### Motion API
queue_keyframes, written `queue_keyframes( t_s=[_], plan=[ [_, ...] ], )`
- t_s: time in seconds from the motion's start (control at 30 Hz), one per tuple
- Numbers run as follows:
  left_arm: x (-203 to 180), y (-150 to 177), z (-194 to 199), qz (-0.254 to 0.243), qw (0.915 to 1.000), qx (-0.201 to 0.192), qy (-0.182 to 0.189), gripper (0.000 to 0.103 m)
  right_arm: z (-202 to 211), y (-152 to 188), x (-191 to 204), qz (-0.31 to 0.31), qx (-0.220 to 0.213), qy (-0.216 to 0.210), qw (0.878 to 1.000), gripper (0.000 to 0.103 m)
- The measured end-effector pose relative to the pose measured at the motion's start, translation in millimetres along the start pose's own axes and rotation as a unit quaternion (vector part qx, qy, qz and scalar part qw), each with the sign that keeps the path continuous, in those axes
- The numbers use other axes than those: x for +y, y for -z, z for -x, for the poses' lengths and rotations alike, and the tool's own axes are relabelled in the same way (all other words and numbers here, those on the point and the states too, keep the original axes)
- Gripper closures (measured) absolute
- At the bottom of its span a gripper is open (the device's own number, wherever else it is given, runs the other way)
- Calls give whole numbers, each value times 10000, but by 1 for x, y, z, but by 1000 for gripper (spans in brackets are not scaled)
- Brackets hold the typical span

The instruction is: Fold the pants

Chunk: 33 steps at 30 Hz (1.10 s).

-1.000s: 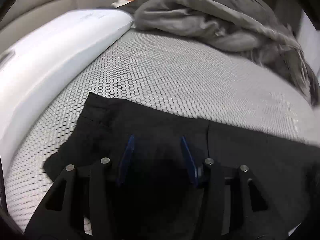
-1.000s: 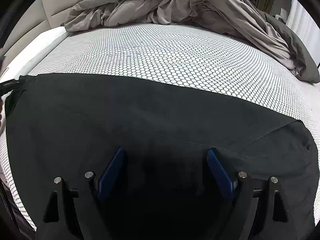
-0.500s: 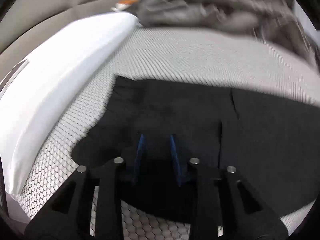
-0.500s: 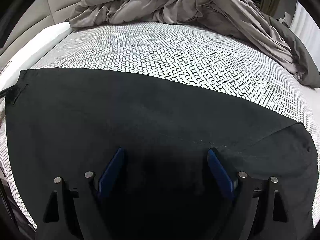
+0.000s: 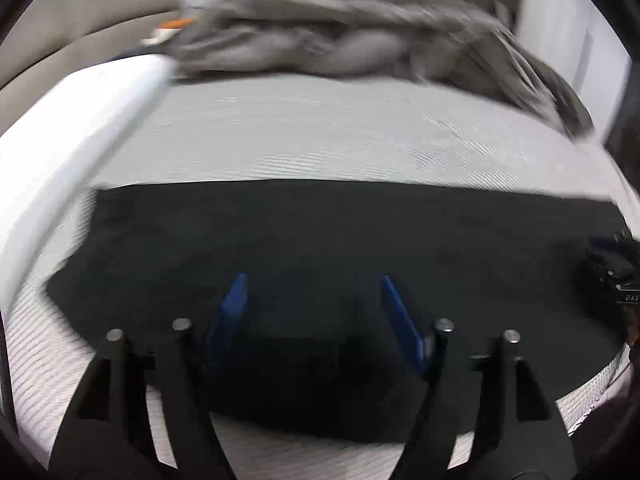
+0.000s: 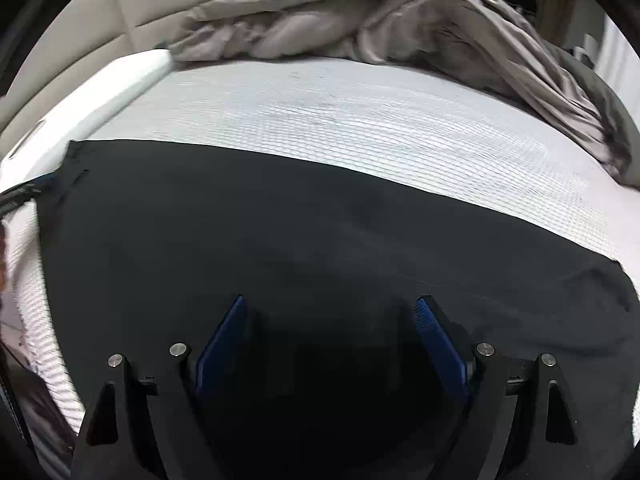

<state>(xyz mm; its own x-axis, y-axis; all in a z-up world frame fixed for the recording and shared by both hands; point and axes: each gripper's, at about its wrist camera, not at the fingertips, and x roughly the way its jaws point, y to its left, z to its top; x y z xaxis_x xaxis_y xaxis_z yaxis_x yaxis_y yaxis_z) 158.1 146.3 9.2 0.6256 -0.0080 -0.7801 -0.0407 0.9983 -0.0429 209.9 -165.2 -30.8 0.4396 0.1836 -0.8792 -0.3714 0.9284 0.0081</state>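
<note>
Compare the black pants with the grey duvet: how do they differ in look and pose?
The pants are black and spread flat at the near edge; the duvet is grey-brown and bunched in a crumpled heap at the far side. Both lie on the white mattress cover.

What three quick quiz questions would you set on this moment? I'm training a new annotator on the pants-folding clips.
1. True or false: the left gripper is clamped on the black pants.
2. What lies bunched at the far end of the mattress? A) grey duvet B) red towel C) blue jeans
3. Fill in: the right gripper hovers over the pants with its jaws ____.

Key
1. False; its blue pads stand apart with nothing between them.
2. A, the grey duvet.
3. Open.
</note>
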Motion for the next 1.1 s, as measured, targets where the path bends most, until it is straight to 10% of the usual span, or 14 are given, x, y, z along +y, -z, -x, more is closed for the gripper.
queue_keyframes(
  t_s=[0.17, 0.27, 0.37, 0.47, 0.63, 0.9, 1.1],
  plan=[
    [-93, -1, -62, -938, 9931, 695, 102, 34, -5, -2, 43, 267, 67, -533, 9982, 16],
    [-70, 6, -54, -547, 9964, 620, 178, 34, -13, 8, 58, 547, 207, -409, 9975, 16],
    [-13, 17, -40, -45, 9971, 501, -566, 34, -14, 20, 54, 706, 222, -131, 9972, 17],
    [14, 36, -16, 439, 9983, 363, 147, 52, -6, 30, 29, 505, 260, 337, 9978, 14],
    [-26, 24, 2, 28, 9997, 99, 233, 51, 7, 33, 14, 115, 158, 547, 9983, 13],
    [-154, 62, -3, -1649, 9787, 562, 1089, 48, 11, 34, 91, 722, 99, -930, 9930, 14],
    [-133, 76, 13, -1476, 9786, 615, 1296, 48, 25, 69, 62, 975, 125, -346, 9946, 14]
  ],
)
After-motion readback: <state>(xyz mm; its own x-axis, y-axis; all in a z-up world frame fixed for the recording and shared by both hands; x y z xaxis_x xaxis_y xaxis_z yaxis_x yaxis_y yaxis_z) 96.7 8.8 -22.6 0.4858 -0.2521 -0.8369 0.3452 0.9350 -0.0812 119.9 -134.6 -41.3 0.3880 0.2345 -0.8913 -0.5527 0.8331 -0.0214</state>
